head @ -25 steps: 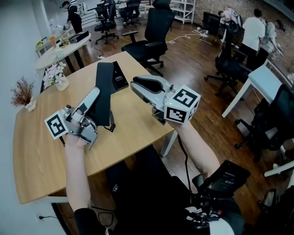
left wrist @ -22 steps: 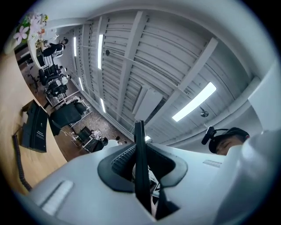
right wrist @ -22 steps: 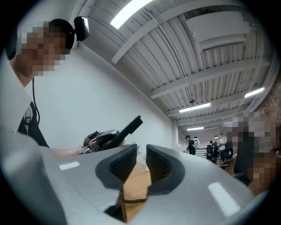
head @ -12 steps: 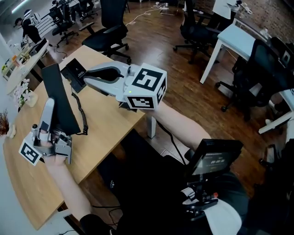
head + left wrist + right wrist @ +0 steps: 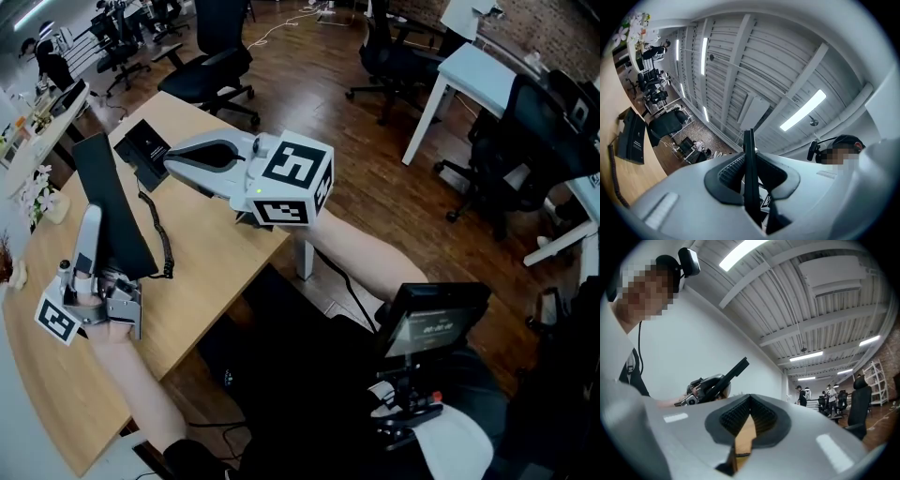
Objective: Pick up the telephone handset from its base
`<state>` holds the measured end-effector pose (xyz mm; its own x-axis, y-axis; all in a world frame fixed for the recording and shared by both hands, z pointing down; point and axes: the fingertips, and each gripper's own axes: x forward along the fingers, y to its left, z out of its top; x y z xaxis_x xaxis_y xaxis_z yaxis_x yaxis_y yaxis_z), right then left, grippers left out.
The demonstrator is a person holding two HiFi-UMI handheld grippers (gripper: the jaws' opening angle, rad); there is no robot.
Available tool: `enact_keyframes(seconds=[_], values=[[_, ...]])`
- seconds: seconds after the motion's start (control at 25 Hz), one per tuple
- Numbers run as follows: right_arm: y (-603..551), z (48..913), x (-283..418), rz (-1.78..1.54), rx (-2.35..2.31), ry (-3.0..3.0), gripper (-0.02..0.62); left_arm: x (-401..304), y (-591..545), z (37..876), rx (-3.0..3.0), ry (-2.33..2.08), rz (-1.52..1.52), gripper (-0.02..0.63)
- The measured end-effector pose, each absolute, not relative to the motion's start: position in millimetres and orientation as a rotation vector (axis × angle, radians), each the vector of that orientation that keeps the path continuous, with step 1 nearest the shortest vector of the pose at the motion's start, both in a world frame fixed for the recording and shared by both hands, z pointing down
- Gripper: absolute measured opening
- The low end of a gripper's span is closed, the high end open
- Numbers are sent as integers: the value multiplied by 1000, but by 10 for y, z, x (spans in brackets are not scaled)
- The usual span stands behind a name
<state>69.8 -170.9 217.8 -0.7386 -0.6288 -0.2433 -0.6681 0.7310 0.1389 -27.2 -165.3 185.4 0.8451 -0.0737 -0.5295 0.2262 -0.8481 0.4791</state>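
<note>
Wood counter [image 5: 216,244] in open office, chairs [image 5: 220,66] beyond. Left gripper [image 5: 97,230] at counter's left side, pinching black handset [image 5: 108,197], lifted clear of counter, tilted up and away. Handset edge-on between jaws in left gripper view. Coiled cord [image 5: 161,246] sagging from handset. Base [image 5: 145,148] at far counter edge, apart from handset. Right gripper [image 5: 169,161] hovering just beside base, jaws pressed together, empty.

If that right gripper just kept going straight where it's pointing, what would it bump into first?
Probably the black telephone base, just beyond the right gripper in the head view. Depth is unclear, though: held above the table, it might pass over the base.
</note>
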Motion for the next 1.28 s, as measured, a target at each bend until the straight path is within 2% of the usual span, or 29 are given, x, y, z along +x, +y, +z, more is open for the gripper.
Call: enact_keyframes(seconds=[0.68, 1.28], values=[[-2081, 2505, 1042, 234, -1098, 2737, 3, -1, -2106, 2127, 2418, 110, -750, 80], [-2588, 2677, 993, 139, -1116, 2743, 3, -270, -2866, 2477, 2263, -118, -753, 80]])
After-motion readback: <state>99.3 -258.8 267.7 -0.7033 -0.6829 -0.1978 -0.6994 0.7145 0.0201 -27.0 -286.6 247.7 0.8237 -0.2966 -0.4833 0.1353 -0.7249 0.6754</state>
